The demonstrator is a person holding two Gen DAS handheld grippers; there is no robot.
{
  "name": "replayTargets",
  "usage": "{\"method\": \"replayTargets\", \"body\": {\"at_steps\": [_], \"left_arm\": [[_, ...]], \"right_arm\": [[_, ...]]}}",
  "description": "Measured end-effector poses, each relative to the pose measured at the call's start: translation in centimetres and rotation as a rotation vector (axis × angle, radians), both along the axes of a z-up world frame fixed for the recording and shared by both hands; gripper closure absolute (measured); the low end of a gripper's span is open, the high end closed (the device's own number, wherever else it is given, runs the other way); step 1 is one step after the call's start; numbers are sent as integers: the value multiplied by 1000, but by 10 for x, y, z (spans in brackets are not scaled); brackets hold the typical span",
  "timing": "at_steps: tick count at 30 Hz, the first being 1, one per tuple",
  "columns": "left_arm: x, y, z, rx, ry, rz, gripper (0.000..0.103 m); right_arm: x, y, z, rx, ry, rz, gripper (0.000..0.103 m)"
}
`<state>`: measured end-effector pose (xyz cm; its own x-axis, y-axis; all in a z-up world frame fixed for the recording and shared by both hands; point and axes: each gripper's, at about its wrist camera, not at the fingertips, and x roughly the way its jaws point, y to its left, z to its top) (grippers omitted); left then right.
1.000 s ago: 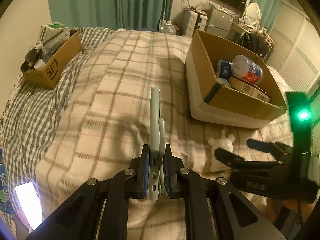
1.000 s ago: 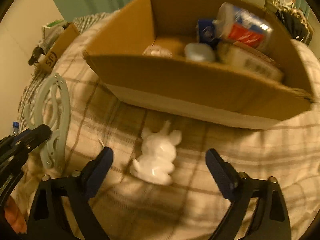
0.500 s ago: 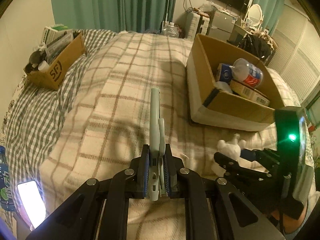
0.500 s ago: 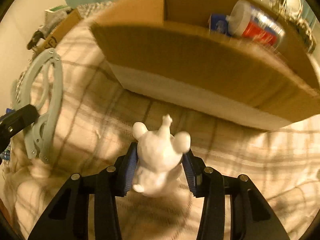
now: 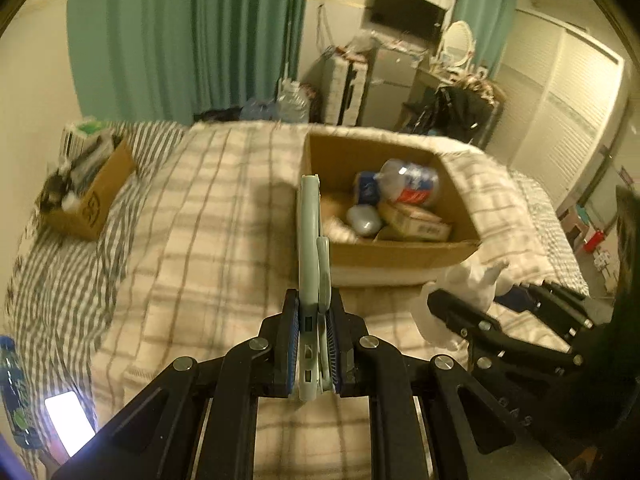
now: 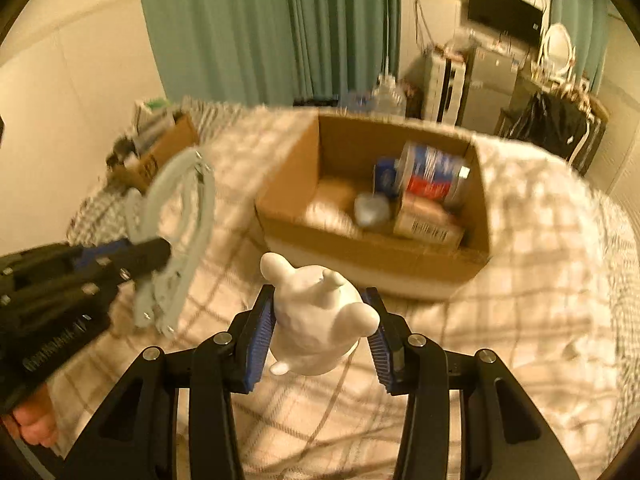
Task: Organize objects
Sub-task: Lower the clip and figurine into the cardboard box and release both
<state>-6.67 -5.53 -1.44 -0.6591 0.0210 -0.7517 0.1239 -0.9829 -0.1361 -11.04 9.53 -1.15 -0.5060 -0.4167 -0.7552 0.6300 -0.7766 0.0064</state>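
A: Nearest items first. What is recorded at the left gripper [image 5: 312, 350]?

B: Its jaws are clamped on a pale grey-green folding hanger [image 5: 310, 240], held edge-on and raised above the plaid blanket [image 5: 224, 216]. In the right wrist view the same hanger [image 6: 180, 236] is seen broadside, with curved ribs.

A: And the right gripper [image 6: 320, 338]?

B: It is closed around a white animal figurine [image 6: 316, 316], gripped at its sides between the blue pads [image 6: 260, 340] and lifted off the bed, just short of the box.

A: Beyond that?

B: A large open cardboard box [image 6: 372, 256] is noted on the blanket. A red-and-blue labelled bottle [image 6: 434, 176], a barcoded carton [image 6: 428, 224] and a grey rounded object [image 6: 372, 208] are lying inside.

A: Farther off?

B: A smaller, filled cardboard box [image 5: 92, 200] is observed at the bed's far left. Green curtains [image 6: 272, 28] are noted behind. A lit phone [image 5: 70, 420] is seen at the near left.
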Motion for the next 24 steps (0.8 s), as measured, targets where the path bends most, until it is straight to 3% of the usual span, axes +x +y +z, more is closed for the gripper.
{"method": "replayTargets", "body": {"at_steps": [5,11,17,24], "left_arm": [[-19,6,31,-15,42,-29,91],[-64,11,48,-41,58,-50,91],[-124,14,33,-58,25,-68,91],[-173,15,-16,-49,-48,-85,91]], "right_arm": [[-18,-5,45,-46,64,-16,60],[-65,-11,73,-76,69,-25,60],[-123,-24,63,-81,20,-41,60],[-180,-37,16,-100,-71,-54,60]]}}
